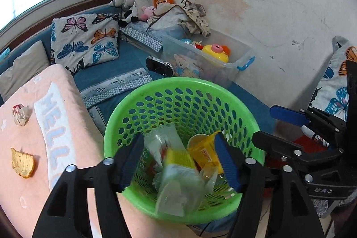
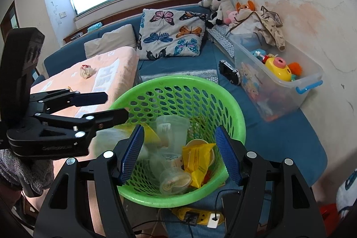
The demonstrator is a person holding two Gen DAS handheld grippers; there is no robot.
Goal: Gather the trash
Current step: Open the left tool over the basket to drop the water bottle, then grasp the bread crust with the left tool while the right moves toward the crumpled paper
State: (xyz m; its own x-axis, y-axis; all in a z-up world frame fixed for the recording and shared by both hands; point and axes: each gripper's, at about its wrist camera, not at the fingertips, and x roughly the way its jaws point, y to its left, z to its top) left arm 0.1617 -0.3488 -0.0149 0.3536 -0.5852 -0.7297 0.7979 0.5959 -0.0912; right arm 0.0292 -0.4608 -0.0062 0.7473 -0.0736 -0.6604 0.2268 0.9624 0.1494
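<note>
1. The left tongs point(image 1: 180, 160) stand open over the green basket point(image 1: 178, 84), and nothing is pressed between their blue pads; a blurred yellow-and-white packet point(image 1: 178, 173) shows in the gap, and whether it touches a pad cannot be told.
2. The right tongs point(image 2: 179, 152) are open too, empty, above the near rim of the same basket.
3. Inside the basket lie clear plastic cups point(image 2: 173, 128), a yellow wrapper point(image 2: 196, 160) and other packaging.
4. Left of the basket, on the peach "HELLO" blanket point(image 1: 67, 86), a crumpled red-and-white wrapper point(image 1: 20, 114) sits at the far side and an orange peel point(image 1: 22, 163) nearer, well apart.
5. Beyond the basket a black toy car point(image 1: 159, 66) rests on the blue couch point(image 1: 131, 55), just beside a clear toy bin point(image 1: 236, 59) to the right.
6. A butterfly pillow point(image 1: 86, 39) leans at the far left.
</note>
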